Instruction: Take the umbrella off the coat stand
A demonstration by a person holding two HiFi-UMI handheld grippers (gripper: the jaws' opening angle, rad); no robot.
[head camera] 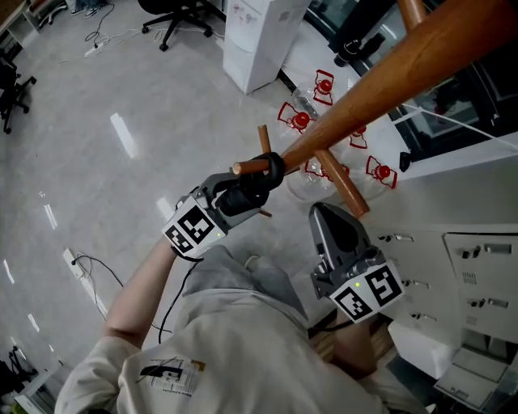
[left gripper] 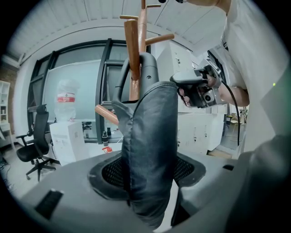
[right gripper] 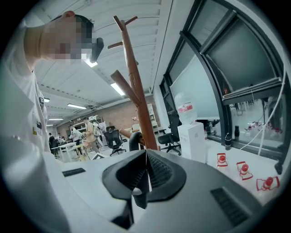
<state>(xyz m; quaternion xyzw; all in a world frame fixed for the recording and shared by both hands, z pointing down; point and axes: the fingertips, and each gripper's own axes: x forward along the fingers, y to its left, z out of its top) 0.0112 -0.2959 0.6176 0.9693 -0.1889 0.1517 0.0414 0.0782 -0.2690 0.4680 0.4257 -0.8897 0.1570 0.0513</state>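
A black folded umbrella [left gripper: 150, 145] hangs by its curved handle [head camera: 273, 168] from a short peg [head camera: 249, 167] of the wooden coat stand [head camera: 388, 89]. My left gripper [head camera: 245, 194] sits just under that peg. Its jaws are shut on the umbrella's fabric body, which fills the gap between them in the left gripper view. There the handle [left gripper: 144, 68] loops up beside the stand's pole [left gripper: 133, 50]. My right gripper [head camera: 324, 214] hovers to the right of the pole, shut and empty, jaws meeting in a line [right gripper: 146, 175]. The right gripper view shows the pole [right gripper: 136, 104] and the black handle [right gripper: 133, 142] ahead.
Red-and-white objects [head camera: 299, 120] lie on the floor around the stand's foot. A white box [head camera: 263, 36] stands beyond them and an office chair [head camera: 174, 16] farther back. White cabinets [head camera: 477, 275] line the right side. A cable [head camera: 89, 267] runs across the floor at left.
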